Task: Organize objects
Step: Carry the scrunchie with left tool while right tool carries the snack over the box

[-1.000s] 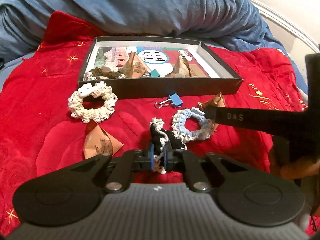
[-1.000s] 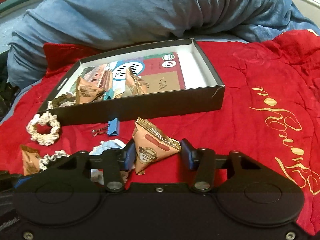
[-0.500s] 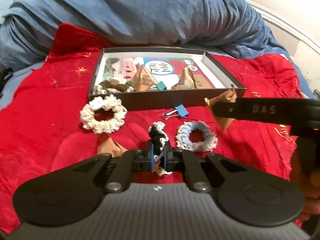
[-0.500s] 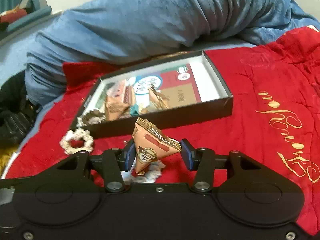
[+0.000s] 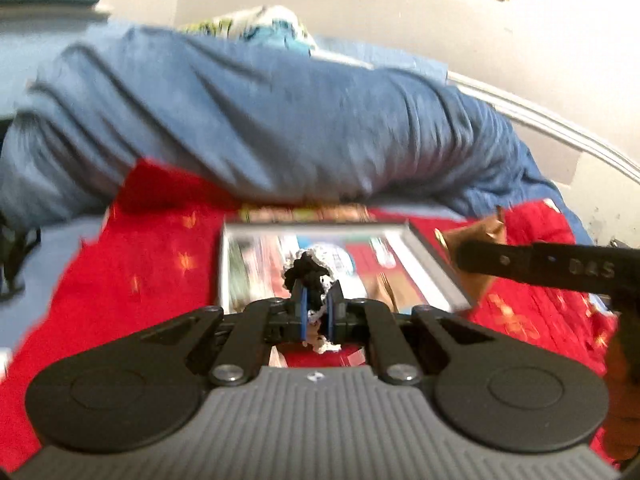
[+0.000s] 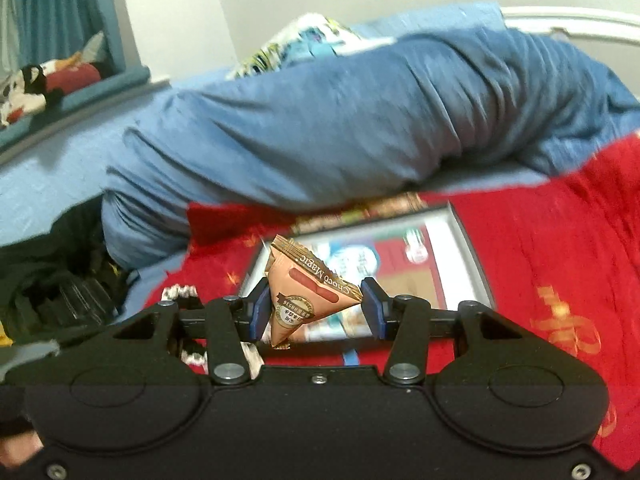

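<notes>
The black-and-white scrunchie (image 5: 311, 280) sits pinched between the 2 blue pads of the left gripper (image 5: 315, 312), jaws nearly together on the fabric, with a frilly white tail hanging out below. From that gripper the open box (image 5: 436, 264) lies dead ahead at 12 o'clock and lower down, so the scrunchie appears to hang above the near half of the box floor. The blur makes it hard to tell whether it has fully cleared the near wall.

The triangular Choco Magic packet (image 6: 306, 288) is clamped across its 2 side corners by the right gripper (image 6: 314, 312), jaws spread wide to the packet's width, its long axis running from apex at 12 o'clock to tail at 6 o'clock. In the right wrist view the box (image 6: 472, 256) lies ahead at about 1 o'clock, with its near wall just past the packet's lower tip.

In the left wrist view the right gripper's finger (image 5: 540, 266) reaches in from 3 o'clock, with the packet (image 5: 472, 248) showing at its tip near the box's right wall. So both loads converge on 1 box: the left one centred over it, the right one at its right edge. My judgement is that the left is nearer to a clean drop.

Around them spread the red blanket (image 5: 140, 264) and, beyond at 12 o'clock, the blue duvet (image 5: 260, 128).
</notes>
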The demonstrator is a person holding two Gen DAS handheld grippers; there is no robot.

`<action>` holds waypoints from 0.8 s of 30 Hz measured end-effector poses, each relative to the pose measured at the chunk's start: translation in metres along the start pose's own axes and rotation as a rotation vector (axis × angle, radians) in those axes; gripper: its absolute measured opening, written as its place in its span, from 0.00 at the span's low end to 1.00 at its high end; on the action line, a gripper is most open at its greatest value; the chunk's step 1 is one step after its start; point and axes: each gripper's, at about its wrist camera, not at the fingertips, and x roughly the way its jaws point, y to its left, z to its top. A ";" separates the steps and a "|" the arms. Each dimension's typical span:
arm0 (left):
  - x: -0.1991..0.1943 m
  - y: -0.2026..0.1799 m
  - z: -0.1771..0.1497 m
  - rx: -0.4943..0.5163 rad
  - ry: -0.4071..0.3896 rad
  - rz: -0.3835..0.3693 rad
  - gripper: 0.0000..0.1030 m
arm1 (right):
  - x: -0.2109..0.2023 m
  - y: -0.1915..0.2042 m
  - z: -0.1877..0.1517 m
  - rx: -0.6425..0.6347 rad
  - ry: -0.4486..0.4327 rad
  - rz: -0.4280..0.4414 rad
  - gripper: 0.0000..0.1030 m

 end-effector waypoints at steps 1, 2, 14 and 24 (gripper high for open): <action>0.008 0.005 0.009 0.003 -0.009 -0.002 0.12 | 0.005 0.002 0.009 -0.002 -0.008 0.004 0.44; 0.018 0.008 0.016 0.009 -0.015 -0.006 0.12 | 0.012 0.003 0.017 0.001 -0.013 0.007 0.44; 0.165 0.050 0.006 0.068 0.080 -0.042 0.12 | 0.178 -0.035 0.011 0.041 0.119 -0.018 0.44; 0.176 0.051 -0.009 0.105 0.127 -0.100 0.61 | 0.215 -0.040 -0.012 0.023 0.188 -0.009 0.49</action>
